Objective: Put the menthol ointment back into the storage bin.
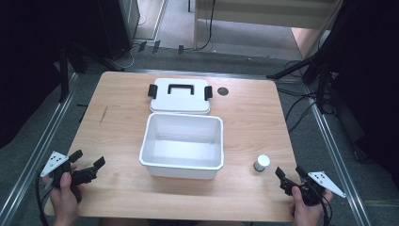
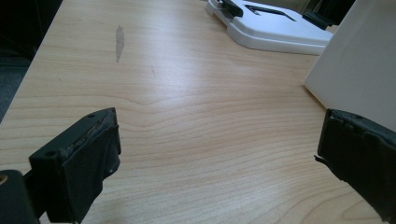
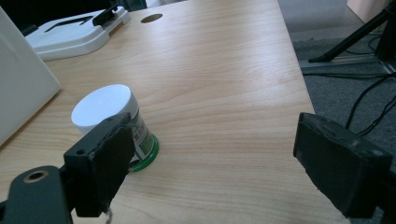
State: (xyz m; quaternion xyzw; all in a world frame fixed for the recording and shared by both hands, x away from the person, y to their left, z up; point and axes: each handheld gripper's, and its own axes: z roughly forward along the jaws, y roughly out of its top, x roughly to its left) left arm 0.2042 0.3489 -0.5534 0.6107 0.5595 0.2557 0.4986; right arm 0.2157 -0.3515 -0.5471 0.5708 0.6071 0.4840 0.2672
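A small round jar with a white screw cap and a green-printed label [image 1: 261, 163] stands upright on the pale wooden table [image 1: 249, 117], near your front edge and to the right of the open white plastic storage box [image 1: 182, 162]. Jar and box stand apart, with bare wood between them.

Your right gripper [image 1: 291, 175] is the nearer one by a long way. It rests just beside the jar, on your side of it and a little to the right, so the jar lies ahead and slightly left of the jaws. In the right gripper view the jar [image 3: 114, 121] sits just beyond the tip of the left jaw, partly hidden behind it, rather than centred in the gap. The jaws stand wide apart and hold nothing. The jar's long axis runs straight up, so a level grip across its body looks the likely way in, after a small shift leftwards to centre it.

Your left gripper [image 1: 87, 162] waits well apart on the far side of the box, near the front left corner of the table. Its jaws are also spread wide and empty.

Behind the box, touching or almost touching its far rim, lies the white rectangular lid with a black handle and black side clasps [image 1: 179, 96], flat on the table.
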